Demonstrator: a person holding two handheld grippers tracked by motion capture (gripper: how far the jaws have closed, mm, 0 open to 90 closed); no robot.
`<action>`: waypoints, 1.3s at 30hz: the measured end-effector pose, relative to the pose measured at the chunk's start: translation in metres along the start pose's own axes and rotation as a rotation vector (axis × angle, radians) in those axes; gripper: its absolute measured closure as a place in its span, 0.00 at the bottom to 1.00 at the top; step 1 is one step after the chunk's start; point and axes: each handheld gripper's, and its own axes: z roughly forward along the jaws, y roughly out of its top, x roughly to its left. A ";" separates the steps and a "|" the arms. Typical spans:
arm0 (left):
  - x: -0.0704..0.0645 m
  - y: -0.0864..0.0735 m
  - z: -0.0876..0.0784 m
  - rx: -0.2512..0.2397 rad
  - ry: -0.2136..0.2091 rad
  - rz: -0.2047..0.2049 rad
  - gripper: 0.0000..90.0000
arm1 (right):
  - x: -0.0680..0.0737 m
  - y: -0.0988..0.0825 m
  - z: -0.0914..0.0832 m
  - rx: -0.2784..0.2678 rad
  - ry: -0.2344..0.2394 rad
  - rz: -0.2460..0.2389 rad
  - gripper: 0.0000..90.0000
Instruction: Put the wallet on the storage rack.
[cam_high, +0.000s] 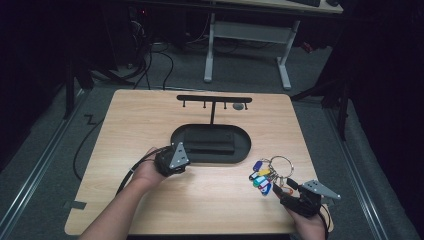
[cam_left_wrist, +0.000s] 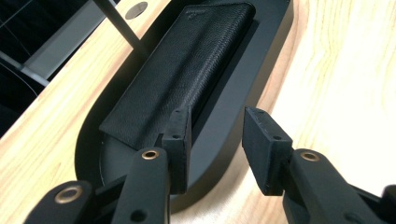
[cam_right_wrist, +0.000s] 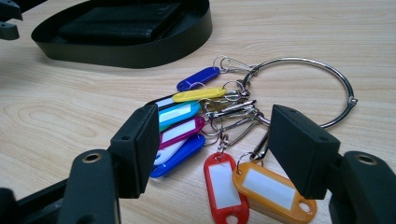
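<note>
A bunch of coloured key tags (cam_high: 262, 177) on a large metal ring (cam_high: 281, 166) lies on the wooden table (cam_high: 150, 120) at the front right. In the right gripper view the tags (cam_right_wrist: 187, 123) and ring (cam_right_wrist: 327, 79) lie just beyond my open right gripper (cam_right_wrist: 212, 140), whose jaws stand on either side of them. My right gripper (cam_high: 280, 192) sits just behind the tags in the high view. A black oval tray (cam_high: 245, 142) holds a black leather wallet (cam_left_wrist: 182, 65). My left gripper (cam_left_wrist: 217, 133) is open at the tray's near left rim (cam_left_wrist: 252, 79), above it (cam_high: 172, 159).
A black T-shaped hook stand (cam_high: 214, 100) rises from the tray's far side, its post (cam_left_wrist: 119, 25) seen beside the wallet. A small round grey disc (cam_high: 238, 106) lies on the table near the stand. Beyond the table stands a white-legged desk (cam_high: 250, 45).
</note>
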 end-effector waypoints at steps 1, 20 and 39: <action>-0.001 -0.001 -0.001 0.008 -0.004 -0.009 0.70 | 0.000 0.000 0.000 0.000 0.000 0.000 0.39; -0.050 -0.037 -0.060 -0.064 -0.024 -0.329 0.62 | -0.004 0.001 -0.005 -0.010 -0.009 0.000 0.43; -0.068 -0.067 -0.084 -0.073 -0.012 -0.391 0.48 | -0.019 0.021 -0.002 0.186 -0.120 -0.011 0.75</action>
